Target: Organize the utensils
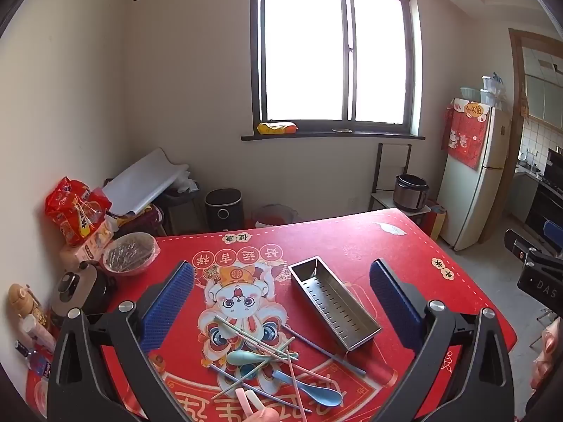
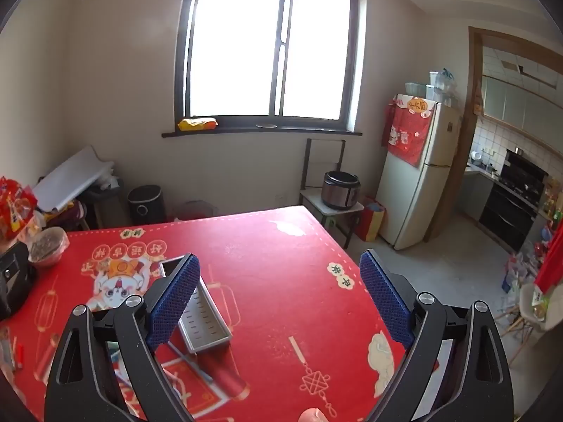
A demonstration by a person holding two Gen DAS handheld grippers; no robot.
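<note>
A pile of utensils lies on the red tablecloth (image 1: 352, 242) near the front edge: several pastel chopsticks (image 1: 253, 341), a teal spoon (image 1: 242, 357), a blue spoon (image 1: 313, 392) and a pink spoon (image 1: 251, 401). A steel perforated holder box (image 1: 334, 302) lies empty just right of the pile; it also shows in the right wrist view (image 2: 206, 313). My left gripper (image 1: 281, 281) is open and empty above the pile. My right gripper (image 2: 279, 274) is open and empty, above the table to the right of the box.
At the table's left edge stand a covered bowl (image 1: 130, 253), a dark pot (image 1: 82, 290), snack bags (image 1: 75, 211) and bottles (image 1: 30, 320). The other gripper's body (image 1: 538, 274) shows at right. A fridge (image 2: 418, 176) and rice cooker (image 2: 341, 190) stand beyond the table.
</note>
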